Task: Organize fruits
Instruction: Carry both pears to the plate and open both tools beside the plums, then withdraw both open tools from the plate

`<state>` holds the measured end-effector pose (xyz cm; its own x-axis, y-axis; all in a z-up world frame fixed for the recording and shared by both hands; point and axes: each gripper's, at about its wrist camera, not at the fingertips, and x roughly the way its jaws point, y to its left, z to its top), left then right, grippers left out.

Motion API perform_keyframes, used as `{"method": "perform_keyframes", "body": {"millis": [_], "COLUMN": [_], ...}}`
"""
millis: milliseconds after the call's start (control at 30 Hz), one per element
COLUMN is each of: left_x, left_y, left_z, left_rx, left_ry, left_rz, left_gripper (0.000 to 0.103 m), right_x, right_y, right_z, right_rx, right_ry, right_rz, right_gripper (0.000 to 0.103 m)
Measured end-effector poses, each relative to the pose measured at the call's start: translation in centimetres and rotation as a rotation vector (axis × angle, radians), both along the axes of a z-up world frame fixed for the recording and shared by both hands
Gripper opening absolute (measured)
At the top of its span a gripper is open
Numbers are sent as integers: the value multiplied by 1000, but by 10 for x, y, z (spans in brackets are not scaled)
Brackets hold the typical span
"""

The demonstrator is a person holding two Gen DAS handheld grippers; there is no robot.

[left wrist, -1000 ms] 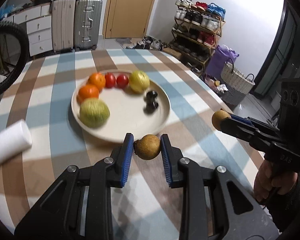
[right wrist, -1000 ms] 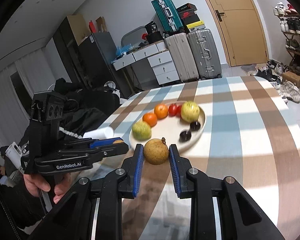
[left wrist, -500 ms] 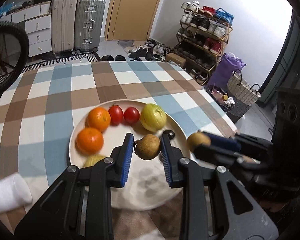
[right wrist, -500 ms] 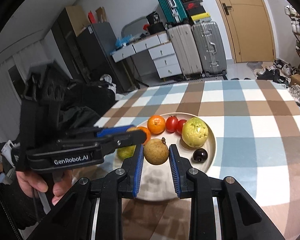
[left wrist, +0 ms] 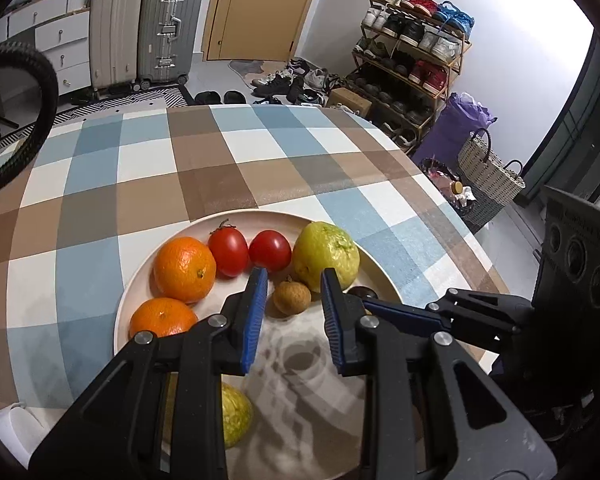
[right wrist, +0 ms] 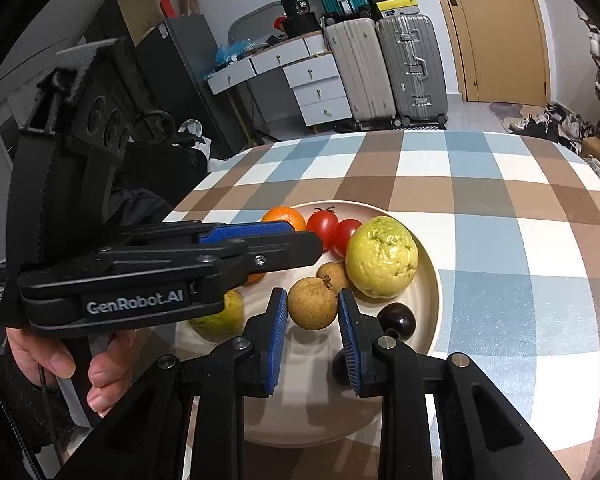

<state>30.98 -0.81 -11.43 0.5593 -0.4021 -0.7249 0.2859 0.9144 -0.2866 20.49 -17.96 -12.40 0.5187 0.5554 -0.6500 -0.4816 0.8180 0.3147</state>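
A cream plate [left wrist: 129, 300] [right wrist: 430, 276] holds two oranges [left wrist: 184, 268], two tomatoes [left wrist: 228, 250], a yellow-green guava [left wrist: 326, 254] [right wrist: 381, 257], a green fruit [left wrist: 236, 412] and dark plums [right wrist: 396, 318]. My left gripper [left wrist: 294, 314] [right wrist: 308, 238] hovers open over the plate. A small brown fruit [left wrist: 292, 300] [right wrist: 334, 276] lies loose on the plate just beyond its tips, next to the guava. My right gripper [right wrist: 313, 304] [left wrist: 384, 310] is low over the plate, shut on a second brown fruit [right wrist: 312, 308]. That fruit is hidden in the left wrist view.
The plate sits on a checked tablecloth [left wrist: 220, 168] near the table's right edge. A white roll [left wrist: 16, 420] lies at the near left. A person's hand [right wrist: 60, 356] grips the left tool. Suitcases, drawers, a shoe rack and baskets stand on the floor beyond.
Both grippers moved forward over the plate. The left one let go of its brown fruit, which now rests beside the guava. The right one still holds its fruit, lower.
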Motion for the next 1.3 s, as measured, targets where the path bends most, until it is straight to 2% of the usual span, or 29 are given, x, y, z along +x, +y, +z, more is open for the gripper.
{"method": "perform_keyframes", "body": {"millis": [33, 100, 133, 200, 300, 367, 500, 567, 700, 767, 867, 1000, 1100, 1200, 1300], "left_x": [1, -1, -2, -7, -17, -28, -54, -71, -104, -121, -149, -180, -209, -230, -244], "left_y": [0, 0, 0, 2, 4, 6, 9, 10, 12, 12, 14, 19, 25, 29, 35], "left_z": [0, 2, 3, 8, 16, 26, 50, 63, 91, 104, 124, 144, 151, 151, 140], "left_rx": [-5, 5, 9, 27, 31, 36, 37, 40, 35, 44, 41, 23, 6, 38, 65], "left_ry": [-2, -12, -15, -23, -35, -55, -105, -146, -214, -254, -324, -391, -452, -510, -517], "left_rz": [1, 13, 15, 29, 48, 65, 89, 108, 142, 169, 205, 248, 290, 359, 399], "left_gripper": [25, 25, 26, 29, 42, 53, 67, 79, 84, 92, 102, 102, 102, 102, 102], "right_x": [2, 3, 2, -2, -11, -18, -41, -54, -84, -96, -119, -147, -166, -186, -202], "right_y": [1, 2, 1, -3, -7, -11, -22, -28, -41, -46, -50, -52, -51, -48, -46], "right_z": [-1, -1, -1, 3, 13, 20, 42, 54, 77, 87, 105, 123, 130, 131, 127], "right_rx": [-10, -22, -18, 4, 2, 11, 16, 26, 73, 80, 96, 146, 146, 124, 119], "right_ry": [0, 4, 2, -9, -28, -41, -93, -121, -189, -230, -297, -373, -439, -508, -566], "right_rz": [-4, -17, -24, -34, -55, -64, -99, -126, -160, -184, -207, -190, -192, -203, -208], "right_gripper": [28, 40, 50, 54, 58, 69, 78, 89, 93, 99, 101, 103, 103, 103, 103]}}
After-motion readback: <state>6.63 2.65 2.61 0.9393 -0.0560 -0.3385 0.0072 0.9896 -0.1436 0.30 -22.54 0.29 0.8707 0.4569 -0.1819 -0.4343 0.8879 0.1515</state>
